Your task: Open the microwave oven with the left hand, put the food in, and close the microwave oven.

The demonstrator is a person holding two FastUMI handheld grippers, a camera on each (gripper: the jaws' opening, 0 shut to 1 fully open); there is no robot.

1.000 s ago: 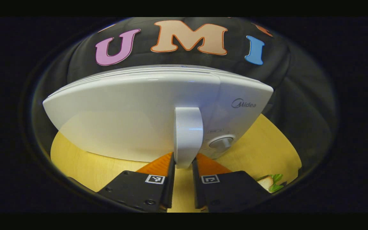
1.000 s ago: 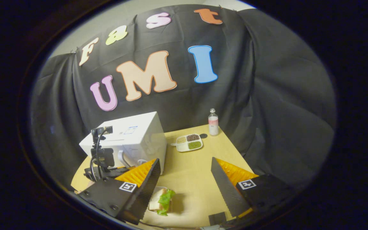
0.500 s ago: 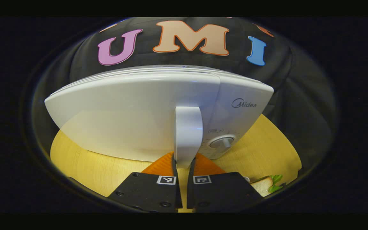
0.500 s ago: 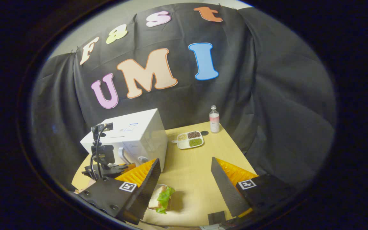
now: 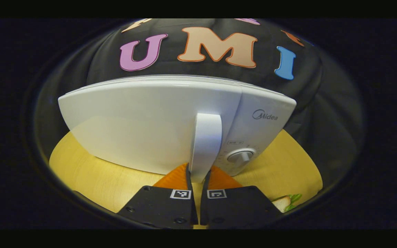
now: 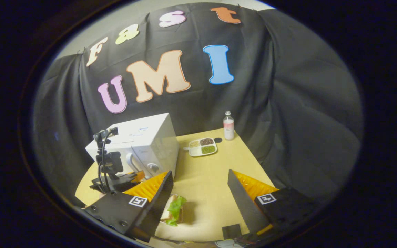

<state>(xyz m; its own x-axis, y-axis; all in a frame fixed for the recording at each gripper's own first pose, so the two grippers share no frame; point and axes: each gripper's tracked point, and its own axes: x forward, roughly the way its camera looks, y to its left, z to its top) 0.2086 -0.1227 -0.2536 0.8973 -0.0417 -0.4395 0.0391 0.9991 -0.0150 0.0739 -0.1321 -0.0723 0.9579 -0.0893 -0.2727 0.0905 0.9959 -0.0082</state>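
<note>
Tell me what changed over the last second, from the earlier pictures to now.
The left gripper closed its fingers onto the microwave's door handle and now grips it. The door looks shut as before. The right gripper stayed open above the table, and the sandwich lies where it was.

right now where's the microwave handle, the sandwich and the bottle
handle (image 5: 206,144): left gripper view, middle of the upright white bar
sandwich (image 6: 173,210): right gripper view, on the green lettuce
bottle (image 6: 228,126): right gripper view, on the body below the cap
</note>
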